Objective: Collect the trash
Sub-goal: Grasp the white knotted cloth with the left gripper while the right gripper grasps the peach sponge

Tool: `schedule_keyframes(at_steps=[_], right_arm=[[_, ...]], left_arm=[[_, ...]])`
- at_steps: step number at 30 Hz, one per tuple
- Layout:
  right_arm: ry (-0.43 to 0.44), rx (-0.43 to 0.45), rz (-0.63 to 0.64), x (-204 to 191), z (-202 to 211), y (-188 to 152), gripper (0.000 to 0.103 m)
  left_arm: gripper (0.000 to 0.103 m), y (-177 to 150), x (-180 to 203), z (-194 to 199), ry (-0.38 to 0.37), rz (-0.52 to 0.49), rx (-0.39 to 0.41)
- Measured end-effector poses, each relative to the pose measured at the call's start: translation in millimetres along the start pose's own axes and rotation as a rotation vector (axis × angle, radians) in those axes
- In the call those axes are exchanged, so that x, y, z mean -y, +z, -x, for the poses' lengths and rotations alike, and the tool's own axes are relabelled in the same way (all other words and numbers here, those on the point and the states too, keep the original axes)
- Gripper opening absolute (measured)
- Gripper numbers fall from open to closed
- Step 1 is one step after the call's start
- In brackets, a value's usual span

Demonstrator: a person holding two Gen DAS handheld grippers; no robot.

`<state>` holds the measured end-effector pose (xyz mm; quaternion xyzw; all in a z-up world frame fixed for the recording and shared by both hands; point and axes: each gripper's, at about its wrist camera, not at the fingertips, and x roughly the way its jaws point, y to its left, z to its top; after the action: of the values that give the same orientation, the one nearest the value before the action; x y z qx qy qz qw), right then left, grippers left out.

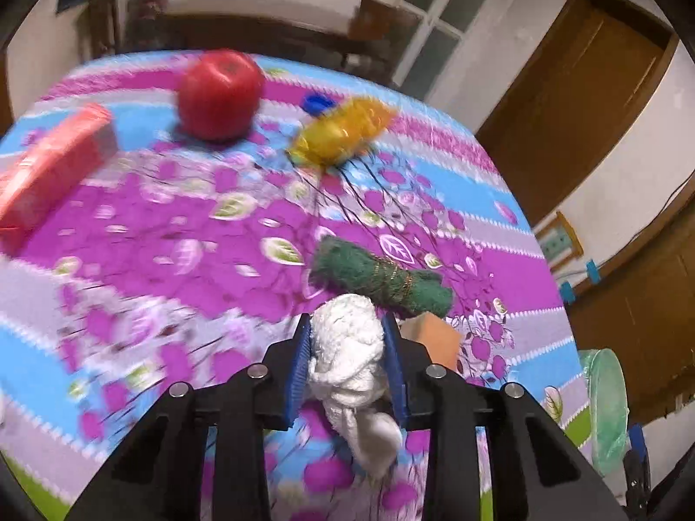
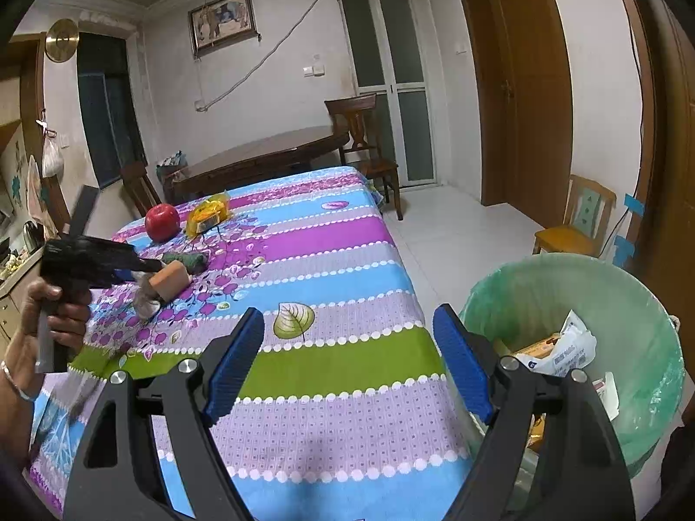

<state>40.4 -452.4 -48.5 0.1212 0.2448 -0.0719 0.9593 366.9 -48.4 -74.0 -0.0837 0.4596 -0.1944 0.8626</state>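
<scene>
White crumpled tissue (image 1: 347,347) is clamped between the blue pads of the left claw (image 1: 349,362), low in the frame centre, above the striped surface (image 1: 173,225). The right claw (image 2: 347,360) is held wide apart, nothing in it, beside the green-lined bin (image 2: 577,286) at lower right.

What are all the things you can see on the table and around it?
apple: one, red, far end of the table
wrapper: one, yellow, beside the apple
bottle cap: one, blue, behind the wrapper
box: one, red, table's left edge
scrubber roll: one, green, mid-table
sponge: one, orange, beside the scrubber roll
tissue wad: one, white, in the left gripper
tablecloth: one, striped, floral
bin: one, green liner, trash inside, beside the table
left hand-held gripper: shut on the tissue wad
right hand-held gripper: open, empty
</scene>
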Motion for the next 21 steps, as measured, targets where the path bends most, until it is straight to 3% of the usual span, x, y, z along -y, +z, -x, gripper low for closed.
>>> schedule_keyframes(at_steps=[5, 9, 13, 21], right_arm=[[0.05, -0.018, 0.062, -14.1, -0.2, 0.3, 0.077], [0.122, -0.041, 0.09, -36.9, -4.5, 7.5, 0.077], [0.199, -0.074, 0.132, -76.3, -17.9, 21.0, 0.077], [0.252, -0.222, 0.145, -163.2, -85.2, 32.9, 0.077]], left_arm=[[0.032, -23.4, -19.7, 74.3, -0.01, -0.042, 0.11], [0.032, -47.8, -36.4, 112.1, 0.04, -0.116, 0.163], [0.032, -61.1, -56.9, 110.1, 0.079, -0.109, 0.142], [0.033, -71.9, -73.3, 93.8, 0.008, -0.042, 0.114]])
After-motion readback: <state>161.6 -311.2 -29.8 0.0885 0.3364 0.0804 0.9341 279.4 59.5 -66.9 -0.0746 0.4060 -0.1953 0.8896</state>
